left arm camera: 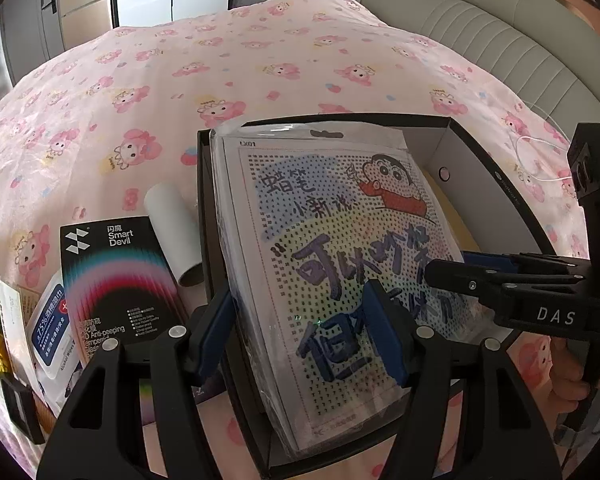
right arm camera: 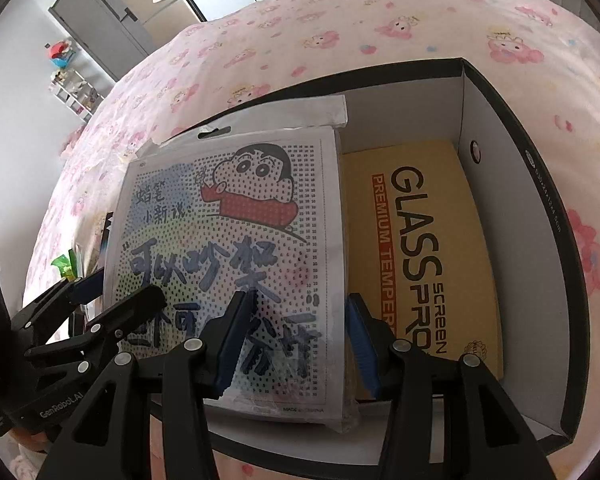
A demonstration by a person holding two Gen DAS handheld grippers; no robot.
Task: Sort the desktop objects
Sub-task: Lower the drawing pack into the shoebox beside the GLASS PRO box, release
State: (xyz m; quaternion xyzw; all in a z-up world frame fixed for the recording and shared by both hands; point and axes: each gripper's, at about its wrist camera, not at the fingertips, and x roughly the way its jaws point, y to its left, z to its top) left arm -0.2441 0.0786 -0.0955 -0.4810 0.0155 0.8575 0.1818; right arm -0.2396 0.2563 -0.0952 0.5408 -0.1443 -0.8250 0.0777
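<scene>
The left gripper (left arm camera: 304, 332) stands spread, its blue pads on either side of the near left edge of the cartoon bead-art packet (left arm camera: 332, 248); whether they press it cannot be told. The right gripper (right arm camera: 296, 340) is spread too, its fingers over the packet's near right corner (right arm camera: 236, 256).

One black box (right arm camera: 540, 208) with white inner walls sits on the pink cartoon-print bedsheet (left arm camera: 220, 72). It holds two things: the one plastic-wrapped packet, leaning tilted against the left wall, and one yellow "GLASS" screen protector box (right arm camera: 432, 220) lying flat beside it.

Left of the box, on the sheet, lie one black Smart Devil package (left arm camera: 116, 280), one white tube (left arm camera: 176, 228) and one alcohol wipes pack (left arm camera: 48, 328).
</scene>
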